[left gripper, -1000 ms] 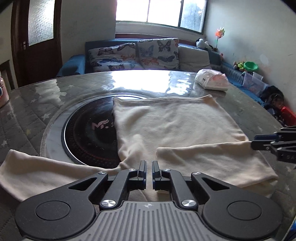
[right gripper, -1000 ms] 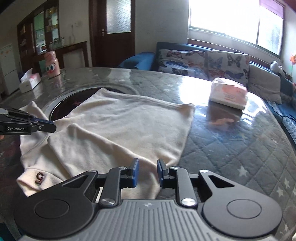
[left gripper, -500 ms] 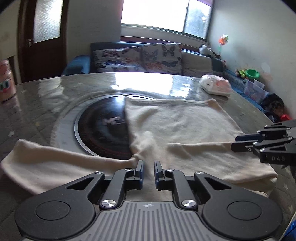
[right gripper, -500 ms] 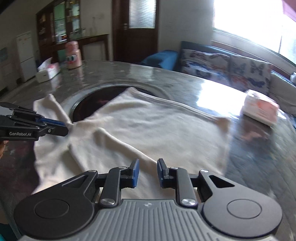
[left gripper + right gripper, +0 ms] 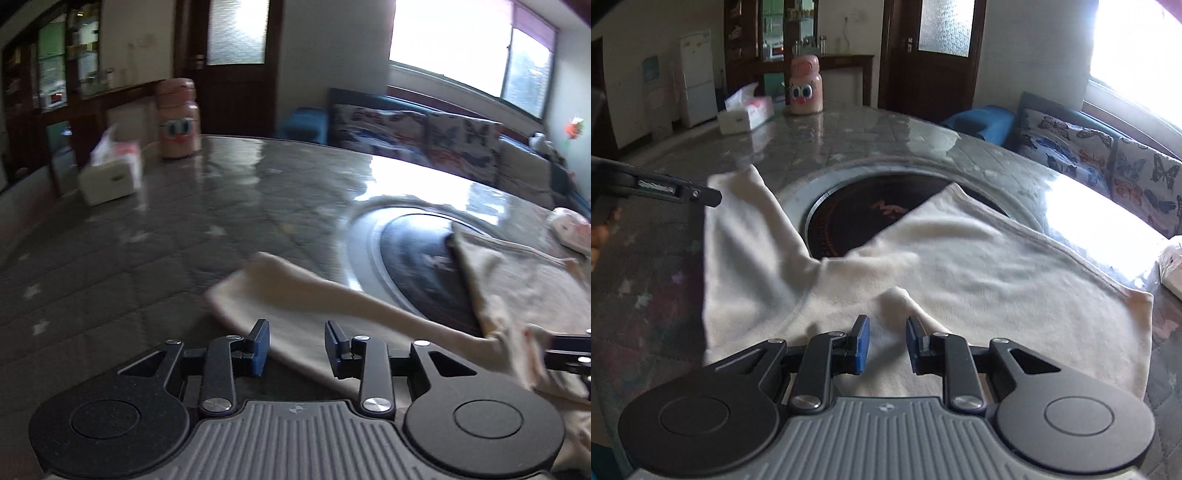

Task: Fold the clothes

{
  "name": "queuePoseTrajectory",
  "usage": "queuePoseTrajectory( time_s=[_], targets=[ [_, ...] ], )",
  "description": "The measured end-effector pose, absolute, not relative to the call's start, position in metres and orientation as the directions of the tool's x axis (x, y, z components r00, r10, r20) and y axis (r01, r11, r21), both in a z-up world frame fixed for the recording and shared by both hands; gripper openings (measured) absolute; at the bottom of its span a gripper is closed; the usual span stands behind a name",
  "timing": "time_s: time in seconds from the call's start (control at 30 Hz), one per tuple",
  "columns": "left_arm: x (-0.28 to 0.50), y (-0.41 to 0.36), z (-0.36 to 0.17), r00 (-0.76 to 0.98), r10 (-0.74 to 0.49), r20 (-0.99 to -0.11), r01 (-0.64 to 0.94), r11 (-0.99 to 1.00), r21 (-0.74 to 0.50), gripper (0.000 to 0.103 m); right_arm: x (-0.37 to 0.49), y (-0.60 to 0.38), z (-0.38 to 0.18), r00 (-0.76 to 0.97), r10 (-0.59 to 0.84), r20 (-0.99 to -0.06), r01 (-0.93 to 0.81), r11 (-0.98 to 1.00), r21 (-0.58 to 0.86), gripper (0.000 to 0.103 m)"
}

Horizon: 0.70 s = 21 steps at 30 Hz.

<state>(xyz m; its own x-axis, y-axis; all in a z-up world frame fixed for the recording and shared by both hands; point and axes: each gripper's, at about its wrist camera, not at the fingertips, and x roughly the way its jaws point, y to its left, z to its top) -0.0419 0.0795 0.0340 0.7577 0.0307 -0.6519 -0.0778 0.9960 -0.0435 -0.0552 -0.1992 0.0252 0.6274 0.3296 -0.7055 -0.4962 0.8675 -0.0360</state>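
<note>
1. Cream garment (image 5: 979,266) lies flat on the quilted table (image 5: 871,133), partly covering the dark round hotplate (image 5: 857,210).
2. One sleeve (image 5: 295,295) stretches out to the left.
3. Left gripper (image 5: 297,345): jaws opening above the sleeve, nothing clamped.
4. Right gripper (image 5: 886,345): jaws opening, apart over a fabric fold, gripping nothing.

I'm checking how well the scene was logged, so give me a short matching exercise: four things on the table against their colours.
Things:
1. sweater
2. jar with cartoon eyes
3. tissue box
4. round cooktop inset

Colours:
A. black
B. white
C. cream
D. pink

Pairs: 1-C, 2-D, 3-B, 4-A
</note>
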Motion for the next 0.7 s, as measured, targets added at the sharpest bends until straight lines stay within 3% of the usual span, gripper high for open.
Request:
queuePoseTrajectory(
  time_s=[0.13, 0.37, 0.53, 0.6, 0.7],
  targets=[
    [-0.032, 0.1, 0.027, 0.738, 0.108, -0.666, -0.188, 0.981, -0.049, 0.044, -0.061, -0.201, 0.031, 0.633, 0.337, -0.697, -0.49, 0.872, -0.023, 0.024],
    [-0.022, 0.115, 0.023, 0.736, 0.112, -0.667, -0.232, 0.968, -0.093, 0.042, -0.075, -0.21, 0.041, 0.643, 0.341, -0.686, -0.486, 0.874, -0.02, 0.024],
    [-0.019, 0.112, 0.021, 0.747, 0.089, -0.659, -0.213, 0.971, -0.111, 0.024, -0.085, -0.22, 0.047, 0.656, 0.337, -0.675, -0.47, 0.883, -0.016, 0.024],
    [-0.018, 0.111, 0.02, 0.754, 0.072, -0.653, -0.202, 0.971, -0.125, 0.012, -0.088, -0.225, 0.048, 0.662, 0.334, -0.671, -0.46, 0.888, -0.013, 0.024],
    [-0.02, 0.108, 0.024, 0.776, 0.044, -0.629, -0.175, 0.973, -0.148, 0.006, -0.092, -0.232, 0.049, 0.67, 0.325, -0.668, -0.443, 0.897, -0.008, 0.024]
  ],
)
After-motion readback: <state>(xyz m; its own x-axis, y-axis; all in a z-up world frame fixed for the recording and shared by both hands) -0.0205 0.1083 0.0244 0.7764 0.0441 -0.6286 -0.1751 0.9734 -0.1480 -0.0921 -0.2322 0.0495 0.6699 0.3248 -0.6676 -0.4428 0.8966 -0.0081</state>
